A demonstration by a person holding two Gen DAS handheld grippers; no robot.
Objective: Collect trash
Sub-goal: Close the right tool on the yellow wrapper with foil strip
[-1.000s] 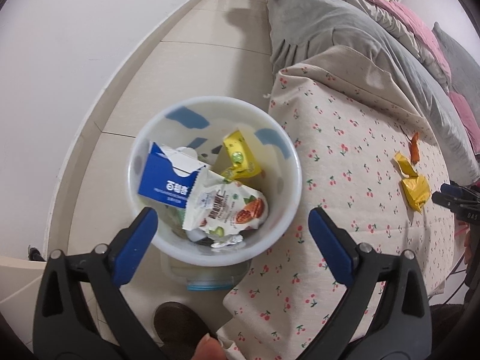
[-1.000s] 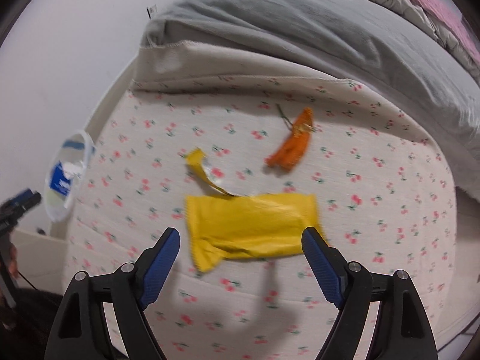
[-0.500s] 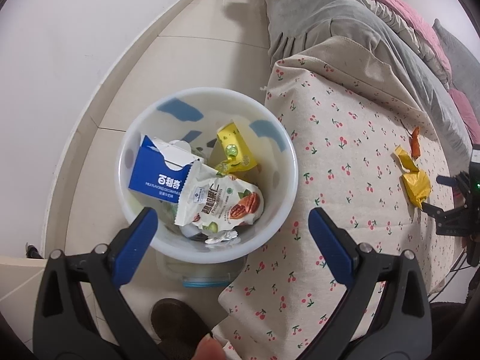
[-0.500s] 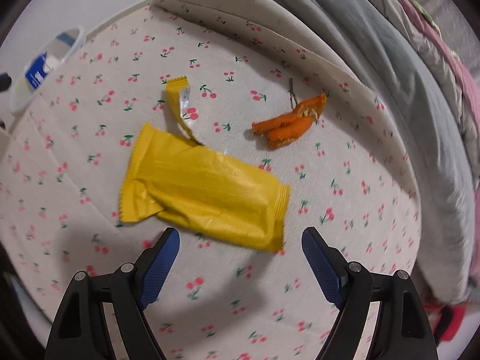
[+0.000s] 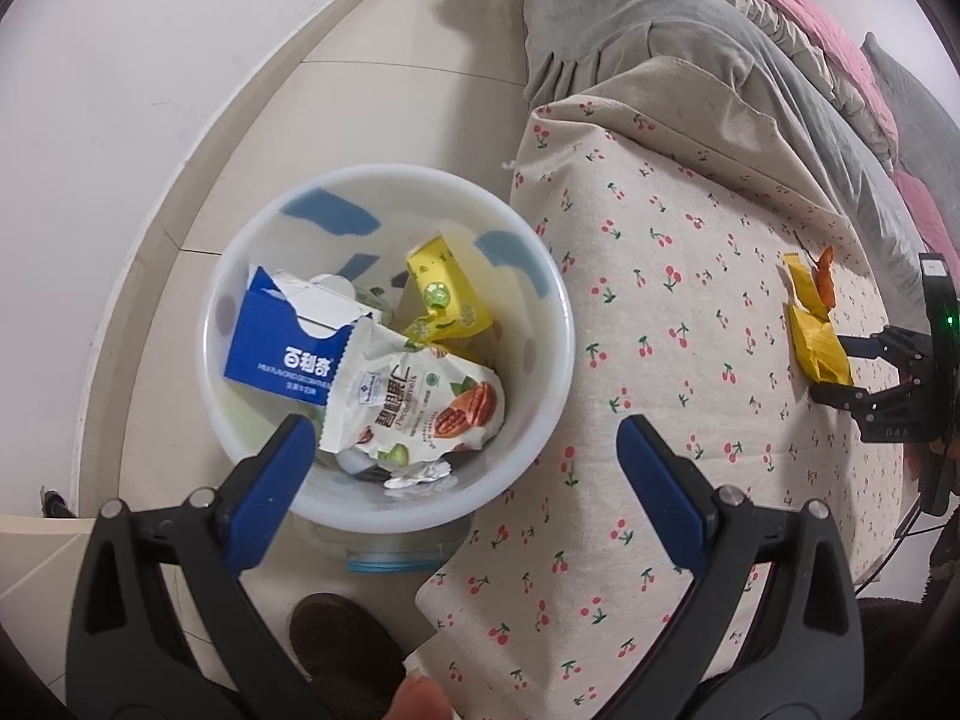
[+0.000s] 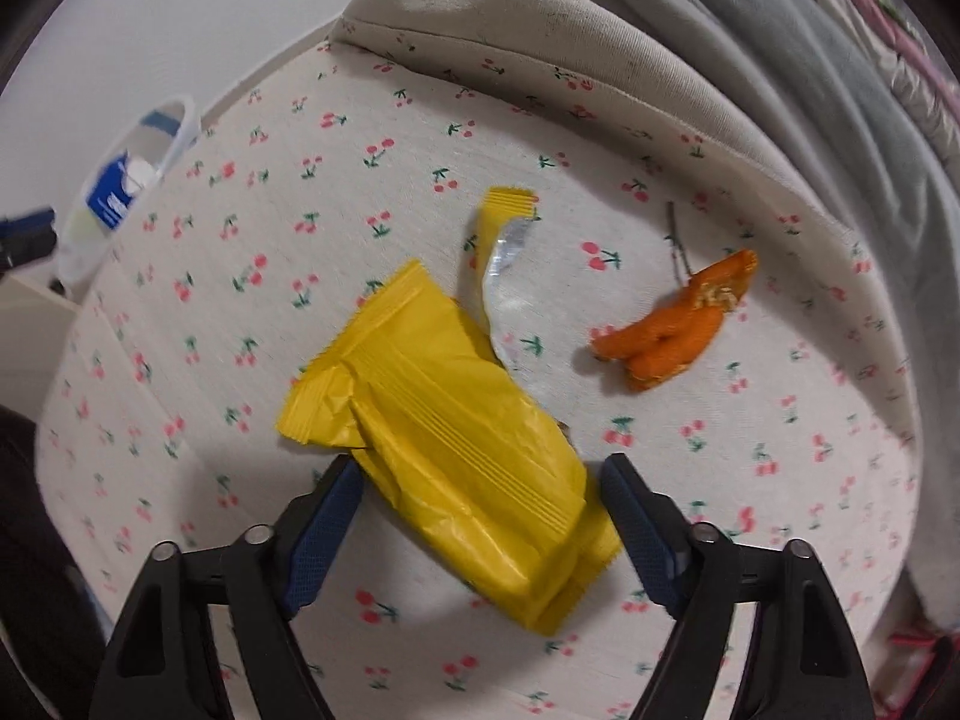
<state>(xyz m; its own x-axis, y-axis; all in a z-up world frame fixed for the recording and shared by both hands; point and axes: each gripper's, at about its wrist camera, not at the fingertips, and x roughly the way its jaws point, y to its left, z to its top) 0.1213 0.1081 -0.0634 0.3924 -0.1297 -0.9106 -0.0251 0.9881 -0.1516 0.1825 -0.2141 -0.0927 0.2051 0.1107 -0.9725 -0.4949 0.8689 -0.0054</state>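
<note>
Right gripper point(image 6: 480, 498) has dropped onto the yellow wrapper point(image 6: 456, 438), jaws spread astride it, not yet pinching; bin point(image 5: 540, 372) waits left.

Showing white Chinese brand characters on blue carton point(image 5: 288, 348) lying in white bin point(image 5: 540, 420), small line beneath reading roughly "MILK FLAVORED DECORATIVE", rest too small to read. Carrying dark Chinese characters on white nut snack bag point(image 5: 420, 408) beside carton, small Latin script alongside, illegible. Bearing faint "DAS" on right gripper point(image 5: 846, 369) body.
</note>
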